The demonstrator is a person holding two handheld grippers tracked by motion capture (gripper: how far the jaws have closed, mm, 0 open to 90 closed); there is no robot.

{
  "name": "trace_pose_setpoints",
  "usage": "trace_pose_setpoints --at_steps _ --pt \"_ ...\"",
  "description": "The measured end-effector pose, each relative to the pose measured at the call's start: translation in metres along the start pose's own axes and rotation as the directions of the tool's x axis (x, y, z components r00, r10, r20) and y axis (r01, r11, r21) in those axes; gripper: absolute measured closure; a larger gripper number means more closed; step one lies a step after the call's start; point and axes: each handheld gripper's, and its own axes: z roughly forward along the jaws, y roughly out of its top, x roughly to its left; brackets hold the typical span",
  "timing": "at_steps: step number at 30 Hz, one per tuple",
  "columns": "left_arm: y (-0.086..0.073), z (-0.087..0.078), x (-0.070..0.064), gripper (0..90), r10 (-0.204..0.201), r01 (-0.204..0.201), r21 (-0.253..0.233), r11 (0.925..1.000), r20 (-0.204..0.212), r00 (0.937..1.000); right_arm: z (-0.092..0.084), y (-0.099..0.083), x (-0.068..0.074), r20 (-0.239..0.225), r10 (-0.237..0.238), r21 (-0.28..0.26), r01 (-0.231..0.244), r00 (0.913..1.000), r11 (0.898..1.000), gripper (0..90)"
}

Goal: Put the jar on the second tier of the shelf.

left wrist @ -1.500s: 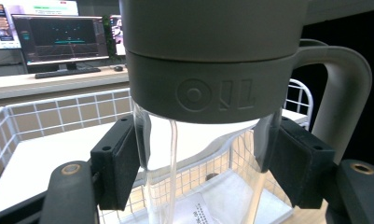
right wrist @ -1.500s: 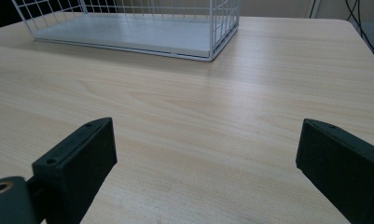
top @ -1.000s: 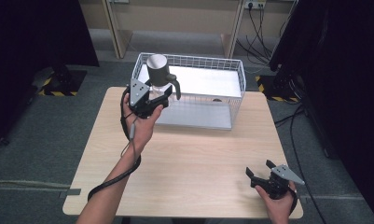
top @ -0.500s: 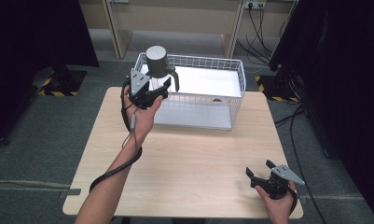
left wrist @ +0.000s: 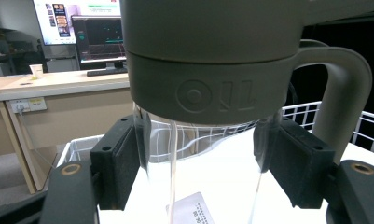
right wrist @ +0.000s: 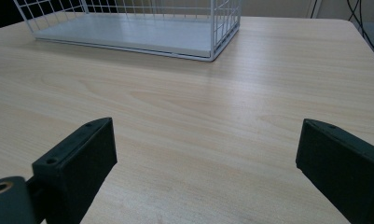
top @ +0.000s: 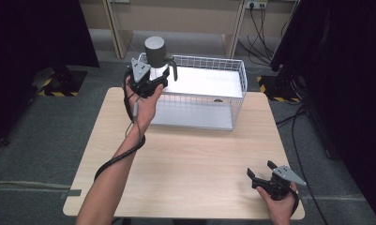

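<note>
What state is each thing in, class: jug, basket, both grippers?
Jug: lid on, upright, held above the basket's left end.
Wire basket: standing on the table, nothing seen resting in it.
Left gripper: shut on the jug's clear body.
Right gripper: open, holding nothing, low over the table.

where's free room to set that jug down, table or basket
The table is bare between the wire basket and the right gripper. The basket's white floor looks free apart from a small dark thing by its right wall. It is crowded at the basket's left corner, where the left gripper holds the jug.
</note>
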Motion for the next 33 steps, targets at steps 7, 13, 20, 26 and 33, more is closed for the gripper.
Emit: trace_pose_setpoints --at_steps 7,13,20,26,33 --pt "0.001 0.012 0.005 30.4 -0.007 0.007 -0.001 1.0000 -0.013 0.9999 0.000 0.000 0.000 -0.003 0.004 0.000 -0.004 1.0000 1.000 5.3" --pt "-0.006 0.021 0.009 30.4 -0.016 0.017 0.022 0.9996 -0.029 0.9995 0.000 0.000 0.000 -0.004 0.000 -0.001 0.000 1.0000 1.000 5.3" --pt "-0.014 0.029 0.013 30.4 -0.019 0.020 0.035 0.9992 -0.034 0.9992 0.000 0.000 0.000 -0.007 0.002 0.002 -0.002 1.0000 1.000 5.3" --pt "-0.016 0.033 0.015 30.3 -0.019 0.020 0.027 0.9995 -0.017 0.9997 0.000 0.000 0.000 -0.006 -0.001 0.001 0.001 1.0000 1.000 5.3" --pt "-0.018 0.037 0.017 30.2 -0.029 0.029 0.018 0.9994 -0.004 0.9996 0.000 0.000 0.000 -0.007 -0.004 0.002 0.004 1.0000 1.000 5.3"
